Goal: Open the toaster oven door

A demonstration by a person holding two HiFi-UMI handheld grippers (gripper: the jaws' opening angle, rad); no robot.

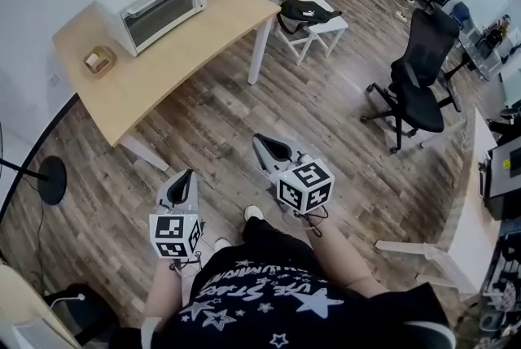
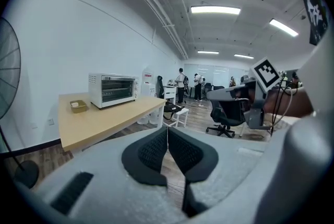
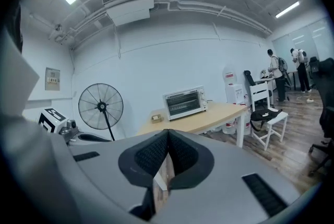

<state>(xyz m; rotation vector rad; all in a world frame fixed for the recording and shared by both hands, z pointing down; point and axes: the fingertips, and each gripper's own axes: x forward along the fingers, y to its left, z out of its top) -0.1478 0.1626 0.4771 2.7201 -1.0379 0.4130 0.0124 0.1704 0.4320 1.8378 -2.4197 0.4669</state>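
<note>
The person holds both grippers low, close in front of the body, each tipped slightly down toward the floor. The left gripper has its jaws pressed together with nothing between them, and so does the right gripper, which sits a little further forward. The toaster oven stands well ahead of both, off to the left, on the table, with its door shut.
</note>
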